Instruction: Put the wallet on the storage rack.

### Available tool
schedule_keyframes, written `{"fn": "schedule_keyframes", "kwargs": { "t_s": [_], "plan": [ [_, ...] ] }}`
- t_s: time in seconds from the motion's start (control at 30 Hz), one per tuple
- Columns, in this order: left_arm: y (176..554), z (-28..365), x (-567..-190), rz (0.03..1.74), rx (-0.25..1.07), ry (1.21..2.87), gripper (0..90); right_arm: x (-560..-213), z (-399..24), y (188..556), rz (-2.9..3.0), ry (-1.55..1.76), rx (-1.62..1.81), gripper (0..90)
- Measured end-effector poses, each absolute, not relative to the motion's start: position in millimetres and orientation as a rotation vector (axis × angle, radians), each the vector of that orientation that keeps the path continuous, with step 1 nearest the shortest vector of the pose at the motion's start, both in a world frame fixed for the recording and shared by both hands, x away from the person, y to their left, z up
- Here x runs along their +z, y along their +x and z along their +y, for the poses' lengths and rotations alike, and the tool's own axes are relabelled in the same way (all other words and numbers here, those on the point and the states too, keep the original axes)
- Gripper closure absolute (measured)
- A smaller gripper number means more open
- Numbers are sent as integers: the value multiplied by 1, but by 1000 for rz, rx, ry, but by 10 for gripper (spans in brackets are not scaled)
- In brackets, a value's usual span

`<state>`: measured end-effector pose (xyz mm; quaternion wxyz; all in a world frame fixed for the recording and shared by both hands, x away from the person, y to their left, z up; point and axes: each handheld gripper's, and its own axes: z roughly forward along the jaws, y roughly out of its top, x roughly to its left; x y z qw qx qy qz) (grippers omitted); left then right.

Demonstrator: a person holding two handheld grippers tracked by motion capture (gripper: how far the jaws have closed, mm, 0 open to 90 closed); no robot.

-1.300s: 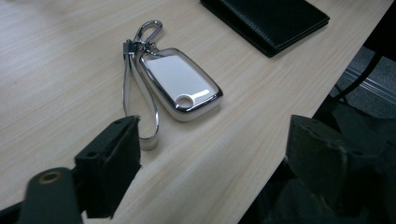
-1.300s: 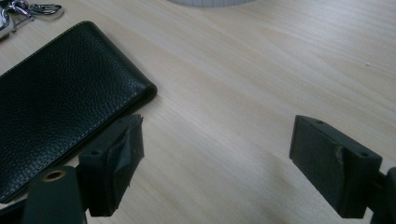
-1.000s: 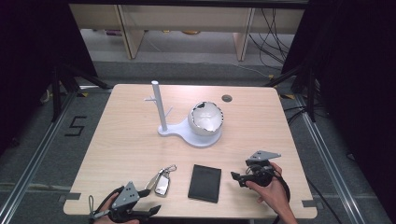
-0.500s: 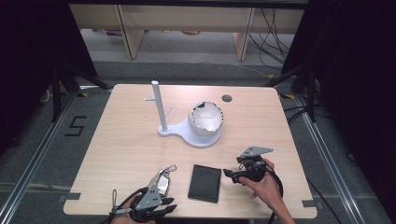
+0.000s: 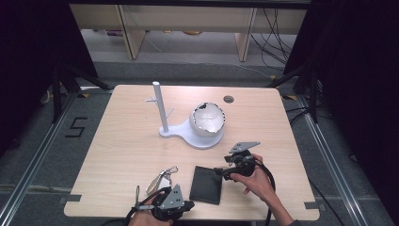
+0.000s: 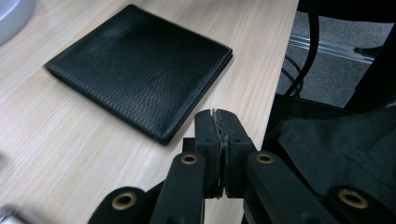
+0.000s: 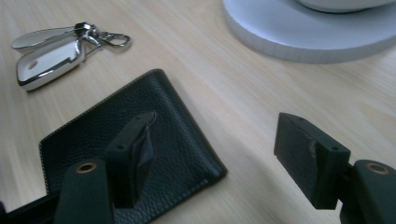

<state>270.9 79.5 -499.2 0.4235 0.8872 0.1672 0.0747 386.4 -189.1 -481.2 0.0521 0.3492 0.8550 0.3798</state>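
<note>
The right gripper (image 5: 221,172) has its jaws spread wide over the far right corner of the black wallet (image 5: 206,184), one jaw above the leather, the other over bare wood. The left gripper (image 6: 218,140) has its jaws pressed together on nothing, at the desk's (image 5: 122,141) near edge beside the wallet. A key fob (image 7: 49,58) with clip lies left of the wallet. Farther back, mid-desk, stands a white stand (image 5: 188,134).

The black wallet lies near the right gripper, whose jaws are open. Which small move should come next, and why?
Probably lower the right gripper a little so its open jaws straddle the black wallet's near corner, then close. One jaw already hangs over the leather, the other over bare table. The left gripper is shut and empty.
</note>
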Motion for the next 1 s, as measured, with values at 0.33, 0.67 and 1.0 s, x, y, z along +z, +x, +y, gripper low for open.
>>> {"fn": "schedule_keyframes", "kwargs": {
  "t_s": [0.33, 0.67, 1.0],
  "plan": [
    [281, 57, -502, 386, 150, 2255, 878, -487, -163, 401, 2720, 1055, 1164, 334],
    [288, 47, -510, 397, 145, 2296, 893, -494, -155, 405, 2760, 1048, 1124, 327],
    [297, 46, -513, 448, 112, 2281, 896, -500, -149, 405, 2822, 1021, 1093, 356]
  ]
}}
